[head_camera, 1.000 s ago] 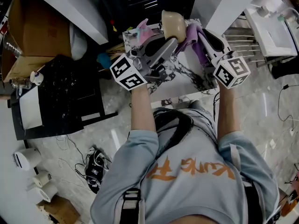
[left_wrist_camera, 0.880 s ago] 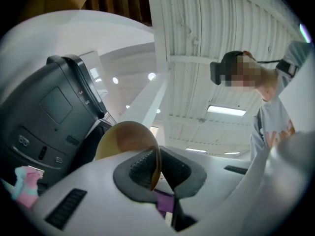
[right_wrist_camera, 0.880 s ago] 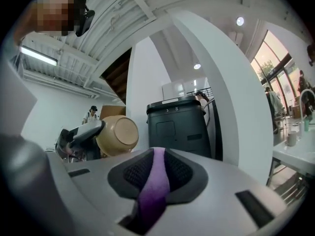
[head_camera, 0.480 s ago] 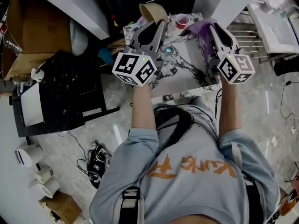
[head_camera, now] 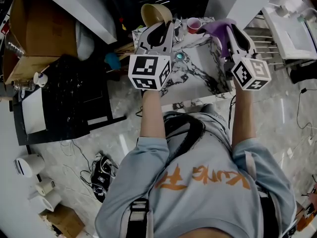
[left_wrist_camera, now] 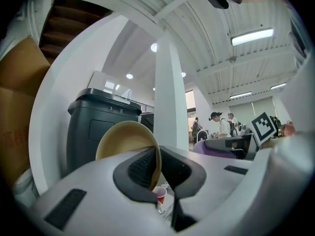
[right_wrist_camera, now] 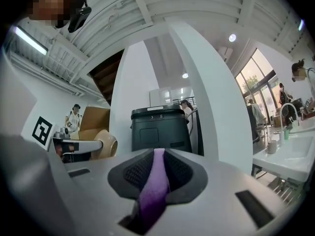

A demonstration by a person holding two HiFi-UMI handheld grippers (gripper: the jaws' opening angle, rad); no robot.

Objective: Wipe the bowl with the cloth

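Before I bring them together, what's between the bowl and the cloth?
In the head view, a small red cup stands between the bowl and the cloth.

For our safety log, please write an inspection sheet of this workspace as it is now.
Surface: white marble-patterned tabletop, mostly bare.
Job's things: tan round bowl held up and tilted; purple cloth held up, apart from the bowl.
Clutter: small red cup; teal round object.
Grippers: left gripper fingers closed on the bowl's rim; right gripper fingers closed on the cloth.
Cables: black cables tangled on the floor.
Surroundings: brown cardboard box; metal rack.
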